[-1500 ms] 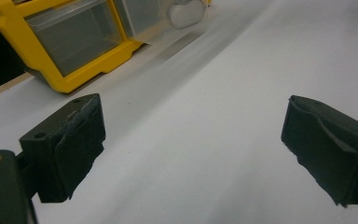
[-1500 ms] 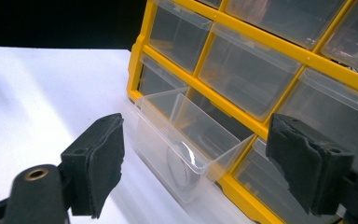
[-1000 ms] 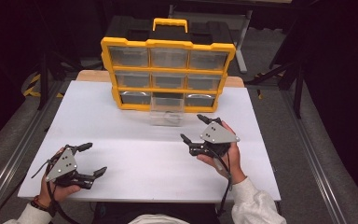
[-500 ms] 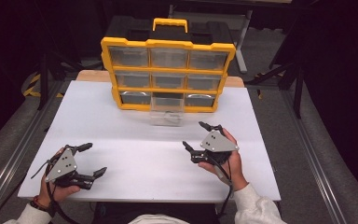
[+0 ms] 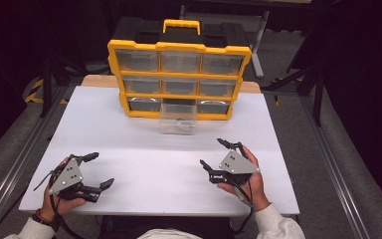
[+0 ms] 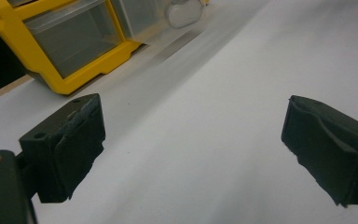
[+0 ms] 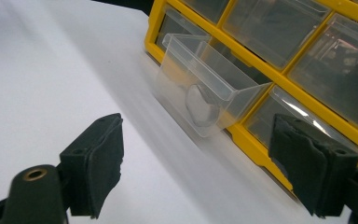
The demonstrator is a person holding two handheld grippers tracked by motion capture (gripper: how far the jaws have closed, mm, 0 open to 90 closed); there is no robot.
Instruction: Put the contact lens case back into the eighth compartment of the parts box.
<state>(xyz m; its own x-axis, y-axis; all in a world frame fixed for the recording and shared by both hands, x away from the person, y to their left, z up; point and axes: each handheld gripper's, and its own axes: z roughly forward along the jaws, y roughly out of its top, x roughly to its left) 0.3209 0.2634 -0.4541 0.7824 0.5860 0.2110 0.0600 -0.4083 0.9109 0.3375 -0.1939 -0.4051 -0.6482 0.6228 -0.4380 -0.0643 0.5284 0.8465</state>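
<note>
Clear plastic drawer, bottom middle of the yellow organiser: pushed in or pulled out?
Pulled out. The clear plastic drawer juts forward of the yellow organiser onto the white table; a small silvery item lies inside.

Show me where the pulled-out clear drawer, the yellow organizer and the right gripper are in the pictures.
clear drawer (image 7: 200,100): right gripper view, on its transparent front wall.
yellow organizer (image 5: 179,48): high view, on the top bar of its yellow frame.
right gripper (image 5: 214,154): high view, midway between its two open fingers.

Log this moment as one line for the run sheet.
left gripper: open, empty, low over table | right gripper: open, empty, facing clear drawer | clear drawer: pulled out of yellow organizer, bottom middle slot
</note>
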